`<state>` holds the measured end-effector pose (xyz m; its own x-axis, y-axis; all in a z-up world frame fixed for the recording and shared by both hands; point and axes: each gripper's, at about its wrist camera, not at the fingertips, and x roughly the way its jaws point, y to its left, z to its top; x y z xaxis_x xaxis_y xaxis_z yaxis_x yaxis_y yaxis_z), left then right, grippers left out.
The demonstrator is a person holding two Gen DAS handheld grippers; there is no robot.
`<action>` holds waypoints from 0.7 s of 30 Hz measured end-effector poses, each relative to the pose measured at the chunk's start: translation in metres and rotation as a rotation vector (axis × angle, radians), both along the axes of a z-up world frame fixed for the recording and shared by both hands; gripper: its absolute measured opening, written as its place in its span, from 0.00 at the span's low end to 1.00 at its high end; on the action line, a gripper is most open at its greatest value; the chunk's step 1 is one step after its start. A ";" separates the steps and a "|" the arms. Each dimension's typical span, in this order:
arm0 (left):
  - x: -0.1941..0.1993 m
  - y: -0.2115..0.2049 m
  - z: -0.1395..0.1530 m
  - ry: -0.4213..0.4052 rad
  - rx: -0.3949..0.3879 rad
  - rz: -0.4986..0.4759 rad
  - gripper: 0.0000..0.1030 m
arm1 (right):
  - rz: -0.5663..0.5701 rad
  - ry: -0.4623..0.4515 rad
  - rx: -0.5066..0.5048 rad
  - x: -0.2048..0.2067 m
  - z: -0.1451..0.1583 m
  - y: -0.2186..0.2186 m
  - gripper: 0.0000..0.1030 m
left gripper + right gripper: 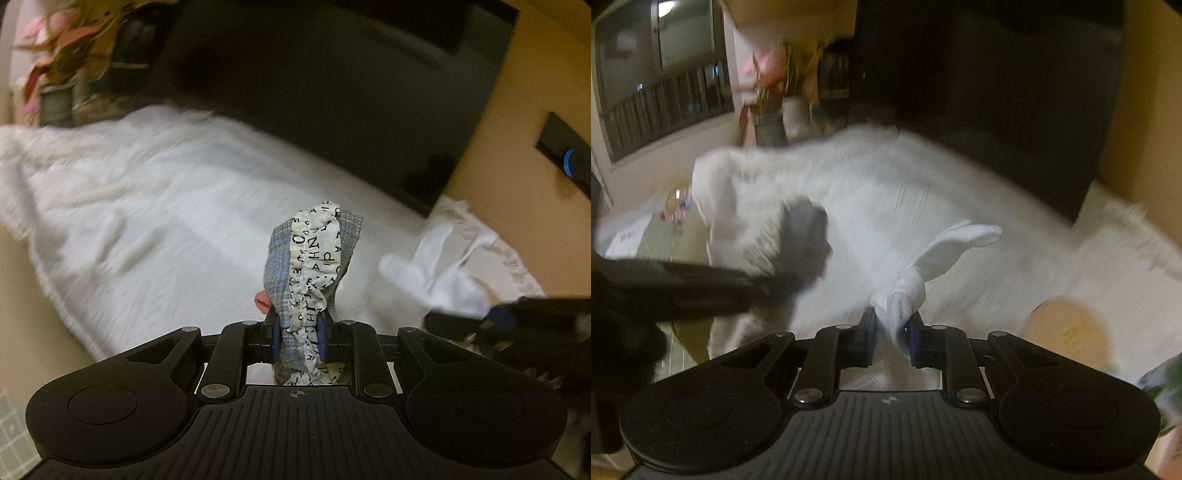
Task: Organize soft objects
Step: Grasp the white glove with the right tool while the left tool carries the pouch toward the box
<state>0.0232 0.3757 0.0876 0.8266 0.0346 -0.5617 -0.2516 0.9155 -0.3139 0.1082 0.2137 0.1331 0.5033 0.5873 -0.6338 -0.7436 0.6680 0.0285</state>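
Left gripper [299, 334]: sitting at lower centre of the left wrist view, its blue pads pressing nearly together on a bundle of fabric, with only the cloth's thickness between them.
Fabric bundle [314, 258]: standing up out of the left jaws towards the middle of the frame; blue-grey plaid cloth edged with a white ruffle printed in black letters; a small pink bit is peeking out at its left side, too small to identify.
Right gripper [892, 328]: sitting at lower centre of the right wrist view, jaws drawn in tight and pinching a white sock.
White sock [938, 251]: bunching at the pads and trailing up and to the right, its free end hanging above the blanket; in the left wrist view it is appearing blurred at right centre [432, 269].
White blanket [147, 192]: lying fluffy and spread out across the middle of both views, beneath both held things.
Dark screen [332, 92]: filling the upper centre and right of both views, behind the blanket.
Plant [70, 48]: showing pink and green leaves at the upper left, blurred.
Round tan object [1067, 332]: lying at lower right in the right wrist view, too blurred to identify.
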 end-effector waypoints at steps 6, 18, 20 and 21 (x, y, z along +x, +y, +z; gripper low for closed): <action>0.035 -0.021 0.037 -0.080 0.004 -0.076 0.21 | -0.096 -0.112 0.044 0.013 0.061 -0.043 0.17; 0.102 -0.139 0.089 -0.157 -0.011 -0.357 0.21 | -0.447 -0.242 0.103 0.029 0.121 -0.208 0.17; 0.110 -0.172 0.092 -0.154 -0.014 -0.440 0.21 | -0.506 -0.256 0.102 0.025 0.123 -0.234 0.17; 0.114 -0.191 0.093 -0.158 -0.006 -0.485 0.21 | -0.540 -0.270 0.095 0.022 0.123 -0.246 0.17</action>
<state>0.1375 0.1843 0.1803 0.8214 -0.3773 -0.4278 0.2528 0.9131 -0.3199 0.1305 -0.0319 0.2563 0.8813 0.2516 -0.4000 -0.2894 0.9565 -0.0359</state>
